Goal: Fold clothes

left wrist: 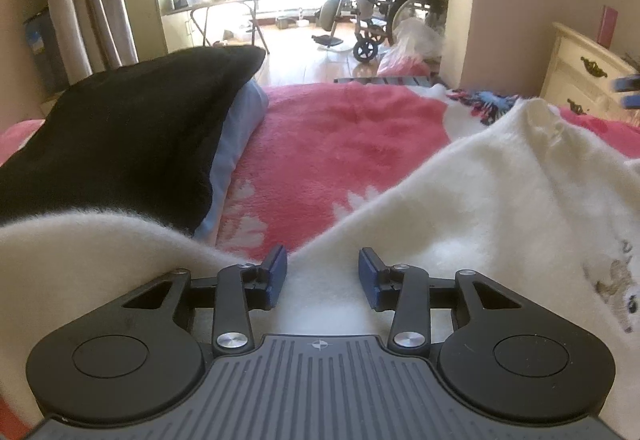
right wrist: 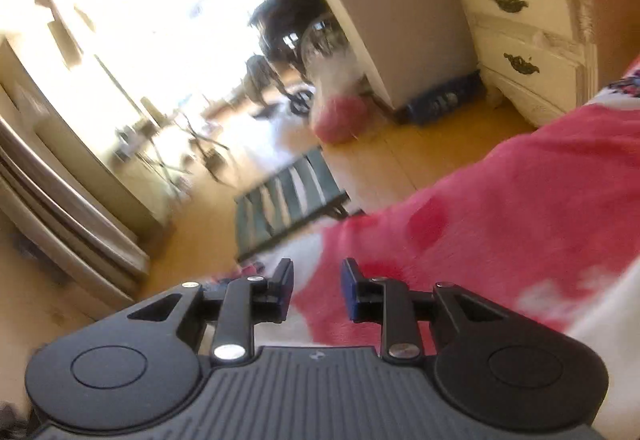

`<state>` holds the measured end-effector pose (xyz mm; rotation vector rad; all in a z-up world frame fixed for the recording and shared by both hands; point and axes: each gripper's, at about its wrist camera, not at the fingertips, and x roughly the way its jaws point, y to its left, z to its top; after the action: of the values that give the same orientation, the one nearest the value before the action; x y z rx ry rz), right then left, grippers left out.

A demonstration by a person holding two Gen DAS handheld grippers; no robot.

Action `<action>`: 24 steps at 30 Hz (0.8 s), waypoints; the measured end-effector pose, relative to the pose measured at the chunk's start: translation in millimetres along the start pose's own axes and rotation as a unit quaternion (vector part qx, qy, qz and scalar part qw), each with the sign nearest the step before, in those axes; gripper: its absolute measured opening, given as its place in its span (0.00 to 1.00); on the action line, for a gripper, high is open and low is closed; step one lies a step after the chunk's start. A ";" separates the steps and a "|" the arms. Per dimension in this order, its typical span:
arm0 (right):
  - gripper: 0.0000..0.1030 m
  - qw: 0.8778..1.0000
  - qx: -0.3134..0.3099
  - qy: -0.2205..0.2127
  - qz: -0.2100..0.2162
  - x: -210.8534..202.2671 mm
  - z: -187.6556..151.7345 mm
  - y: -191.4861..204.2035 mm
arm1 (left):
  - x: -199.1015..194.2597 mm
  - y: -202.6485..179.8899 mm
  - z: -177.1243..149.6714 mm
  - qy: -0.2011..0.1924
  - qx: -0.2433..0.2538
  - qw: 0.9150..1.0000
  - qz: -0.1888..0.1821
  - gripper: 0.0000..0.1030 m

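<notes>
**Two grippers over a bed, with a white garment beneath the left one**

In the left wrist view, the left gripper (left wrist: 322, 276) is seen low over a white fleecy garment (left wrist: 480, 208), which is spread across the near and right part of the bed. The jaws are held partly apart; white cloth is visible in the gap, but the blue pads (left wrist: 278, 274) are not seen to press on it, so nothing is gripped. A small grey printed figure (left wrist: 616, 280) is carried on the garment toward the right edge. To the left, a folded black garment (left wrist: 120, 144) is stacked on a pale blue one (left wrist: 236, 144). All of these are laid on a pink and white blanket (left wrist: 340, 144). The blurred blue tips of the right gripper (left wrist: 628, 92) are caught at the far right edge. Beyond the bed, a cream dresser (left wrist: 580, 72), a wheelchair (left wrist: 400, 0) and a folding table (left wrist: 216, 4) are shown against a bright window.

In the right wrist view, which is blurred and tilted, the right gripper (right wrist: 316, 290) is held over the pink and white blanket (right wrist: 520, 208) at the bed's edge. Its jaws are narrowly parted and empty. Farther off, a dark slatted rack (right wrist: 288, 196) on the wooden floor (right wrist: 400, 156) and the cream dresser (right wrist: 528, 36) are seen.
</notes>
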<state>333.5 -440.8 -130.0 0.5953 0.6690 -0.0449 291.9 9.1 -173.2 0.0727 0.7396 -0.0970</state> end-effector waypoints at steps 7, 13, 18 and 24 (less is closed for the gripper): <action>0.45 0.996 0.071 -0.020 -0.058 -145.1 7.1 -112.9 | -39.3 -23.4 11.9 -0.043 0.009 0.999 -0.024 0.50; 0.52 0.967 0.231 -0.029 -0.101 -188.3 13.1 -215.1 | -41.4 -86.2 18.4 -0.024 0.032 0.995 -0.090 0.50; 0.52 0.936 0.327 -0.006 -0.129 -209.3 -8.8 -266.0 | -35.5 -139.8 8.4 0.013 0.048 0.991 -0.121 0.50; 0.52 0.941 0.285 0.038 -0.176 -210.7 -33.1 -274.5 | -35.8 -173.5 -12.2 0.048 0.088 0.986 -0.136 0.50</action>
<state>86.4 -682.8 -163.8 1.0311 0.8375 -0.5685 237.7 -159.6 -163.4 0.1449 0.8339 -0.4221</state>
